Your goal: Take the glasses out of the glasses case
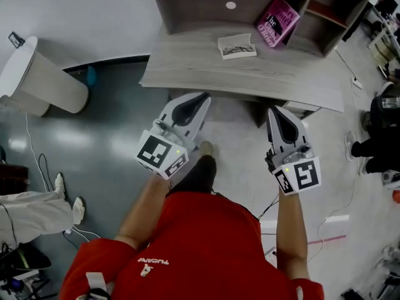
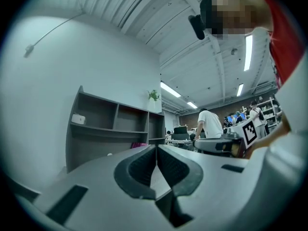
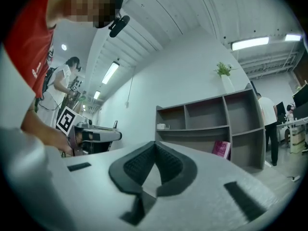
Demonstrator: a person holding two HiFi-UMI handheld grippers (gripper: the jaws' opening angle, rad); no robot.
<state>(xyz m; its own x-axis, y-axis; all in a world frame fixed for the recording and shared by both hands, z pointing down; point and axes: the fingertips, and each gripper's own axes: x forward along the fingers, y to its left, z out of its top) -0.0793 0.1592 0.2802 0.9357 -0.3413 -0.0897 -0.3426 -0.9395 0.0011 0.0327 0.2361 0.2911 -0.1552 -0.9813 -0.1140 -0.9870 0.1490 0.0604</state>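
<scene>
On the grey desk [image 1: 187, 74], an open white glasses case [image 1: 236, 45] lies with dark-framed glasses in it, just in front of the shelf unit. Both grippers hover level over the floor, short of the desk's front edge and well apart from the case. My left gripper [image 1: 202, 97] points toward the desk's middle, and its jaws [image 2: 156, 148] are shut with nothing between them. Further right, my right gripper [image 1: 273, 110] is also shut and empty [image 3: 155, 146]. Neither gripper view shows the case.
A pink book [image 1: 277, 22] leans in the shelf unit [image 1: 206, 2] right of the case. A white bin [image 1: 37, 80] stands on the floor at the left. There are cables and a person's legs [image 1: 37, 208] at the lower left, and more people at the right edge.
</scene>
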